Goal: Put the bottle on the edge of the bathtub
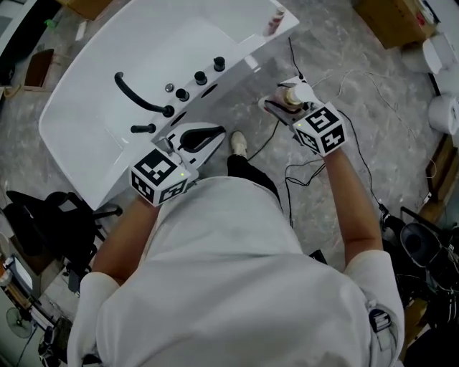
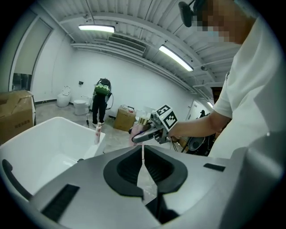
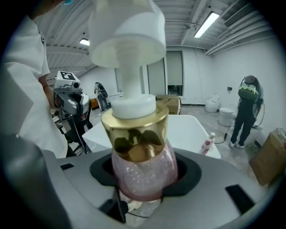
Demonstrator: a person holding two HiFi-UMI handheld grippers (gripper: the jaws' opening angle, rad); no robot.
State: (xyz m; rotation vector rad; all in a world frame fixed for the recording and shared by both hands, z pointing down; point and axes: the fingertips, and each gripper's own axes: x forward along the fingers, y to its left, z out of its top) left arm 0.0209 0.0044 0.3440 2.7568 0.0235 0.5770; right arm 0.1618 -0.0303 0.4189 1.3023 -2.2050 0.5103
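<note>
The pink glitter bottle [image 3: 142, 166], with a gold collar and a white pump head, stood upright between the pads of the right gripper [image 1: 282, 107], which pressed on its lower body from both sides with the jaws partly spread around it. In the head view the bottle hung over the grey marbled floor [image 1: 326, 50], beside the rim of the white bathtub [image 1: 165, 50] and not resting on it. The left gripper [image 2: 143, 156] was near the tub's closer edge, its jaws brought together at the tips with nothing between them. On the tub's deck were a curved black spout [image 1: 138, 96] and a row of black knobs [image 1: 200, 77]. A small pink-and-white bottle [image 1: 275, 21] stood upright on the tub's far corner, well apart from both grippers. Black cables [image 1: 297, 172] trailed across the floor by the person's shoe [image 1: 239, 144]. A cardboard box [image 1: 393, 19] sat on the floor past the tub, and in the right gripper view another person [image 3: 244, 114] stood farther off in the room
</note>
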